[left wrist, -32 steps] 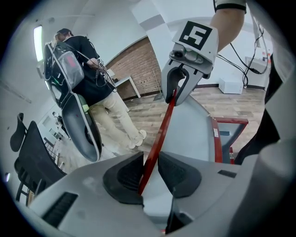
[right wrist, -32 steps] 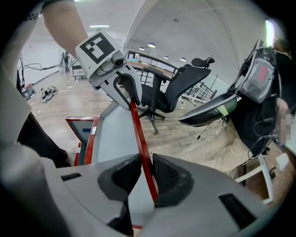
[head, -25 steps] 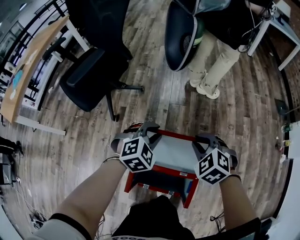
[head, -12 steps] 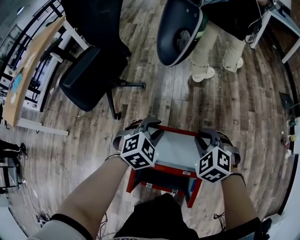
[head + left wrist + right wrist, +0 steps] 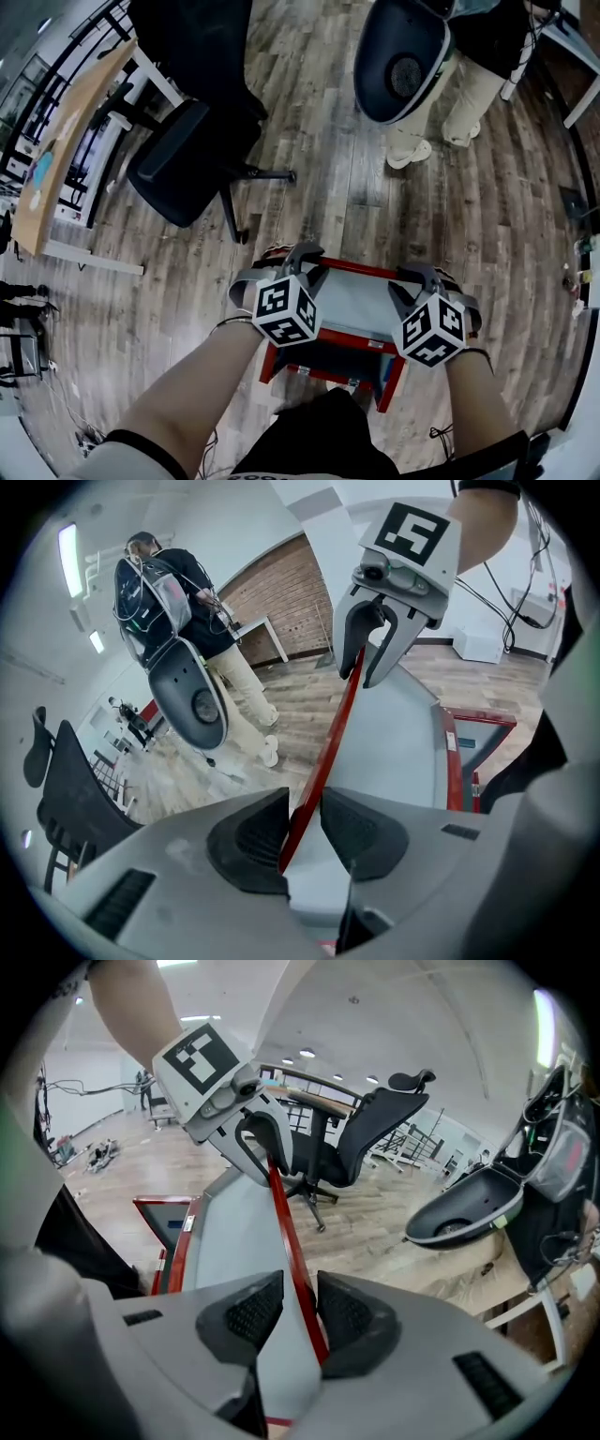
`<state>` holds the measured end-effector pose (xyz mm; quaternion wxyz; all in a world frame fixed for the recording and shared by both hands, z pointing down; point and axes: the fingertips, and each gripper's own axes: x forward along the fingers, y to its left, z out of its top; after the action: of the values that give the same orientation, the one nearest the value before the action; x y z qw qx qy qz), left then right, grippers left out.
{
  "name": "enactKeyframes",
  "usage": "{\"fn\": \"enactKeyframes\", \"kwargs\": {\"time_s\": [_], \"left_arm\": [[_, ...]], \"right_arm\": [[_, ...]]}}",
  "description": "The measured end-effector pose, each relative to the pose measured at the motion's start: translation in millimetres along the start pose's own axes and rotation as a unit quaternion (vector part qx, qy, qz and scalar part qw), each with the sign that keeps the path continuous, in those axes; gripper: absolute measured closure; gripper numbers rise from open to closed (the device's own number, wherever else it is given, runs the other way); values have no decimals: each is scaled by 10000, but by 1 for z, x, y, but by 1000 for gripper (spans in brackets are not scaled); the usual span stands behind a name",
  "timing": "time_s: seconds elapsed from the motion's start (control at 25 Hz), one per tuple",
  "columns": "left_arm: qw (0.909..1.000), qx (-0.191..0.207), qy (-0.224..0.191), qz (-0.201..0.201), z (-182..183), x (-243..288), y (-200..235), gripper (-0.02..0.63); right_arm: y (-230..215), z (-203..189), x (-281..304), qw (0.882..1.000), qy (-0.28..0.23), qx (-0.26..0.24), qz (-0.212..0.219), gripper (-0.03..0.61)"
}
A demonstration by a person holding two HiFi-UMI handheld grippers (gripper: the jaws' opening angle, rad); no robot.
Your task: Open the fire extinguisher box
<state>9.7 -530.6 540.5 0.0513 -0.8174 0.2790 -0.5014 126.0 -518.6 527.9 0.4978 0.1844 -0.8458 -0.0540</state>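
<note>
The red fire extinguisher box (image 5: 323,367) sits on the wood floor just in front of me, its grey-panelled lid (image 5: 352,300) tilted up. My left gripper (image 5: 298,260) holds the far left part of the lid's red edge (image 5: 330,733); in the left gripper view, the left gripper (image 5: 302,832) has its pads closed on that thin rim. My right gripper (image 5: 422,278) is at the far right corner. In the right gripper view, the right gripper (image 5: 298,1309) has just been opening: the red rim (image 5: 286,1227) lies against one pad, with a gap at the other.
A black office chair (image 5: 187,155) stands to the back left beside a wooden desk (image 5: 66,141). A person carrying a dark chair shell (image 5: 403,61) stands at the back right, near a white table (image 5: 574,52). My knees are close behind the box.
The person with the chair shell has stepped to the right at the back. Both grippers stay on the lid's far edge.
</note>
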Motion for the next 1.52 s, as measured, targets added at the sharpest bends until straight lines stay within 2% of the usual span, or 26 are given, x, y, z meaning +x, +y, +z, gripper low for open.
{"fn": "enactKeyframes", "kwargs": {"time_s": [0.16, 0.32, 0.6, 0.8, 0.88, 0.96, 1.04, 1.16, 1.32, 1.52], "left_arm": [[9999, -9, 15, 133, -3, -5, 0, 514], [9991, -358, 12, 219, -5, -9, 5, 514], [9987, -478, -15, 187, -5, -22, 4, 515], [9965, -759, -209, 298, 0, -41, 7, 515], [9935, -998, -384, 379, 7, -52, 9, 515], [9862, -1493, -593, 401, 16, -69, 12, 518], [9734, -2059, -951, 327, 32, -93, 16, 545], [9546, -2490, -1604, 308, 65, -142, 25, 568], [9409, -2537, -2206, 399, 94, -213, 22, 575], [9263, -2262, -3003, 232, 123, -318, -9, 577]], "right_arm": [[1, 2, -6, 9988, -117, 417, 250, 478], [-2, -2, -14, 9960, -269, 815, 262, 474], [-6, -3, -23, 9973, -33, 730, 75, 474], [-15, 10, -44, 9957, -178, 871, -242, 474], [-15, 19, -57, 9942, -297, 979, -327, 474], [-12, 37, -74, 9889, -618, 1318, -298, 474], [-5, 60, -96, 9789, -1071, 1735, -154, 474], [7, 97, -132, 9634, -1681, 2088, -20, 476], [31, 144, -183, 9508, -2233, 2148, -49, 505], [76, 198, -254, 9555, -2477, 1515, -523, 542]]}}
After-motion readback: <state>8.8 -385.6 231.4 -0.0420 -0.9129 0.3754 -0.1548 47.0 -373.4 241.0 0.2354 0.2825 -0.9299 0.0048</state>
